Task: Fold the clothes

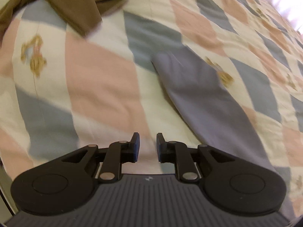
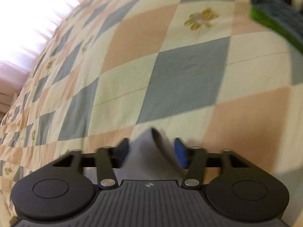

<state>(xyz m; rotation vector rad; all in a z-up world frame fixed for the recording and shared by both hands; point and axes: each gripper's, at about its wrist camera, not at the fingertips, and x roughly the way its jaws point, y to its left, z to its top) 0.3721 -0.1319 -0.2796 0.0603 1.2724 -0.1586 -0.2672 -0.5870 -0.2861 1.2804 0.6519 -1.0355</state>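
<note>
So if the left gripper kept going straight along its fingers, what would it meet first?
Probably the checked quilt: the left gripper, jaws slightly apart and empty, points at bare quilt. The lavender garment lies just to the right of that line, though blur leaves depth uncertain.

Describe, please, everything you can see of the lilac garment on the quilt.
The lilac garment is a plain, soft, thin-looking fabric without print. In the left wrist view a long, sleeve-like stretch lies flat and diagonal across the checked quilt, its far end cut square. The open left gripper hangs beside it, holding nothing. In the right wrist view a blurred fold of it stands up between the fingers of the right gripper.
</note>
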